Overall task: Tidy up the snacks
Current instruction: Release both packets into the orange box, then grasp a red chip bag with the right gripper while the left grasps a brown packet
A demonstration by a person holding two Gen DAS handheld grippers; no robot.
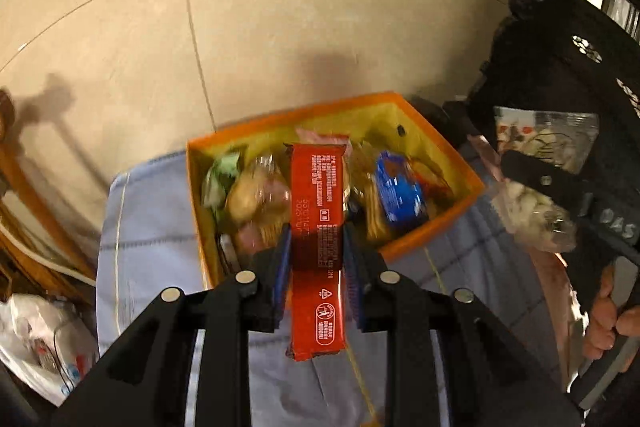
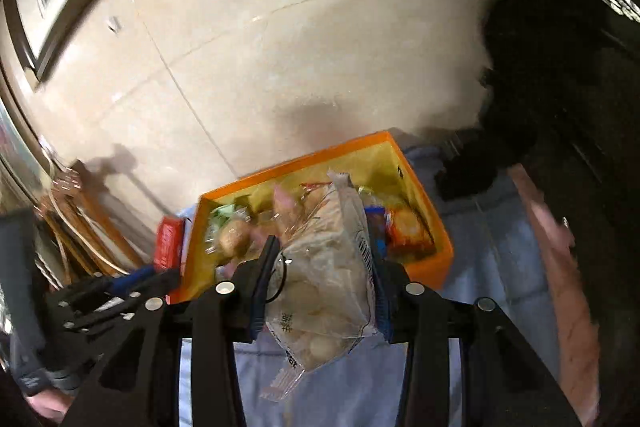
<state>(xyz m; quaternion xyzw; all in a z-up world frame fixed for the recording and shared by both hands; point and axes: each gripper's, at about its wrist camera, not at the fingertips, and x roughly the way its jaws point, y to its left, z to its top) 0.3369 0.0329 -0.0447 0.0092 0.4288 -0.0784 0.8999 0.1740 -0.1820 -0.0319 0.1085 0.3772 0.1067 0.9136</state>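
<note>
In the left wrist view the left gripper (image 1: 316, 247) is clamped on a red snack bar wrapper (image 1: 318, 227), both blue-padded fingers (image 1: 282, 267) pressing its long sides at lower centre of the frame. The wrapper stands lengthwise along the fingers, its far end over the orange box (image 1: 400, 103) that fills mid-frame. White print covers the wrapper: small lines too fine to read, a date-like code starting "2025", and two round symbols near its lower end.

At the right of that view the right gripper (image 1: 560, 187) shows from the side, gripping a clear bag of pale round snacks (image 1: 536, 203); letters "DAS" show on its black body. A hand (image 1: 608, 323) wraps the handle at lower right.

In the right wrist view the right gripper (image 2: 320, 279) is closed around the same clear bag (image 2: 324, 267) at centre, which bulges between the pads; black characters and a barcode strip on it are blurred. The orange box (image 2: 304, 161) lies just beyond, on pale blue quilted fabric (image 2: 480, 267). Inside are a blue packet (image 1: 400, 187), a green wrapper (image 1: 220, 175), clear-wrapped brown pastries (image 1: 256, 195) and an orange packet (image 2: 408, 227), all smeared by motion. A red packet (image 2: 168, 241) shows at the box's left outer side, partly hidden.
</note>
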